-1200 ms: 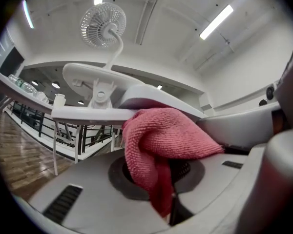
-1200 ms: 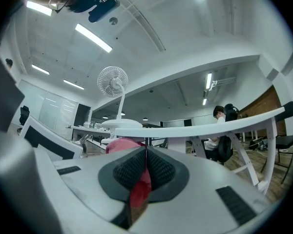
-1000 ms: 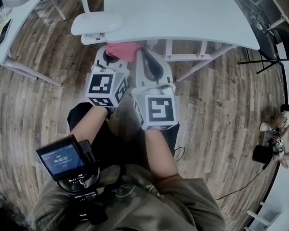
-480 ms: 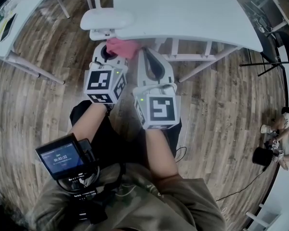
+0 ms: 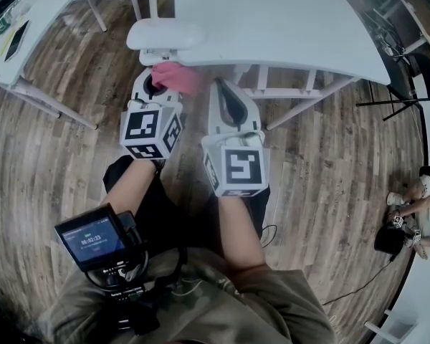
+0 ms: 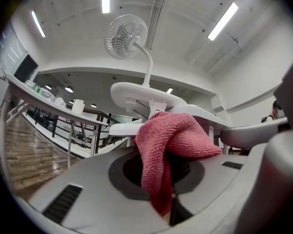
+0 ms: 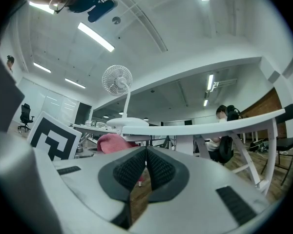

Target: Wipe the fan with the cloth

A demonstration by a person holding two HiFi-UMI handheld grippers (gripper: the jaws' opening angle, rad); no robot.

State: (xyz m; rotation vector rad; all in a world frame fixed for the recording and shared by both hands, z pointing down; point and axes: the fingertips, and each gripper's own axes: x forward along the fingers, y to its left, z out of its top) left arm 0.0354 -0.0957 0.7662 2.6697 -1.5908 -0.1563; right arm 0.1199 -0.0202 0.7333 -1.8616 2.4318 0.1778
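Cloth (image 6: 172,139) sits nearest, a pink bunch pinched by the left gripper (image 5: 158,90), whose jaws clamp it so that it flops over their tips. Beside it the right gripper (image 7: 146,164) is closed on nothing. Just past both runs the white table (image 5: 287,20), with the fan's base (image 5: 165,33) at its edge, right ahead of the cloth and apparently untouched. Higher up, a thin neck carries the round cage (image 6: 127,36). A good wipe likely starts on the base, pressing lightly so the fan doesn't tip, the free gripper ready to steady it.
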